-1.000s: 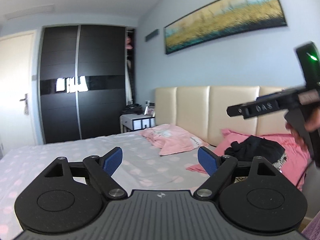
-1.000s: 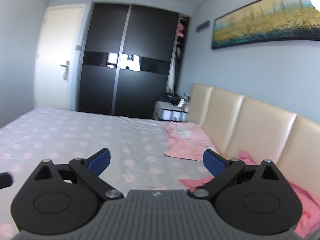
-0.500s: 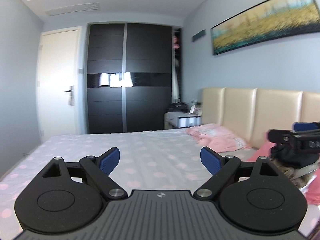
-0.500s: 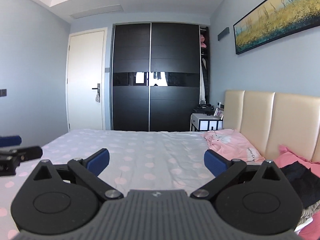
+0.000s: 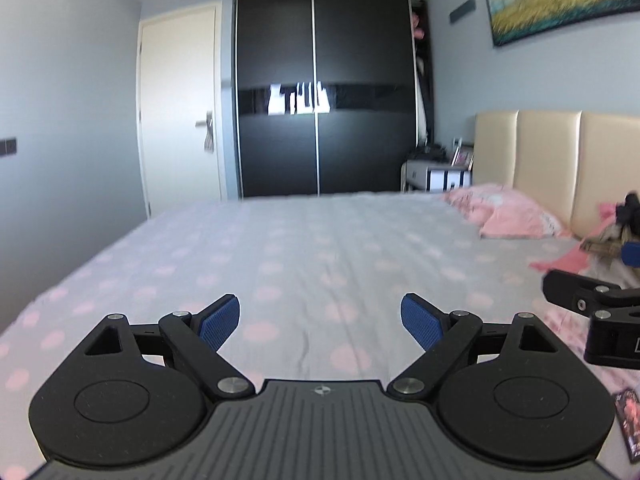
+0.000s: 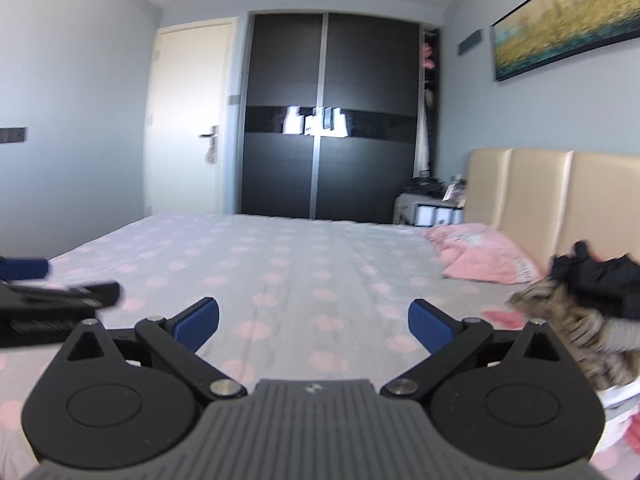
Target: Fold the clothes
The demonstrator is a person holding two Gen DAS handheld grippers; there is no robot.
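A heap of clothes lies at the right by the headboard: a black garment [image 6: 600, 276] on top of a striped grey-brown one [image 6: 576, 320], also seen at the right edge of the left wrist view [image 5: 628, 216]. My left gripper [image 5: 320, 322] is open and empty above the polka-dot bed sheet [image 5: 320, 248]. My right gripper [image 6: 314, 322] is open and empty, to the left of the heap. Each gripper shows in the other's view: the right one [image 5: 592, 308], the left one [image 6: 52, 300].
A pink pillow [image 6: 476, 256] lies by the beige headboard [image 6: 560, 200]. A nightstand [image 6: 428, 210] stands beyond it. A black wardrobe [image 6: 332, 120] and a white door [image 6: 188, 120] are on the far wall. A painting [image 6: 568, 40] hangs above the headboard.
Both views have swung left and dropped lower towards the bed. The clothes heap has moved to the right edge. Both grippers stay open.
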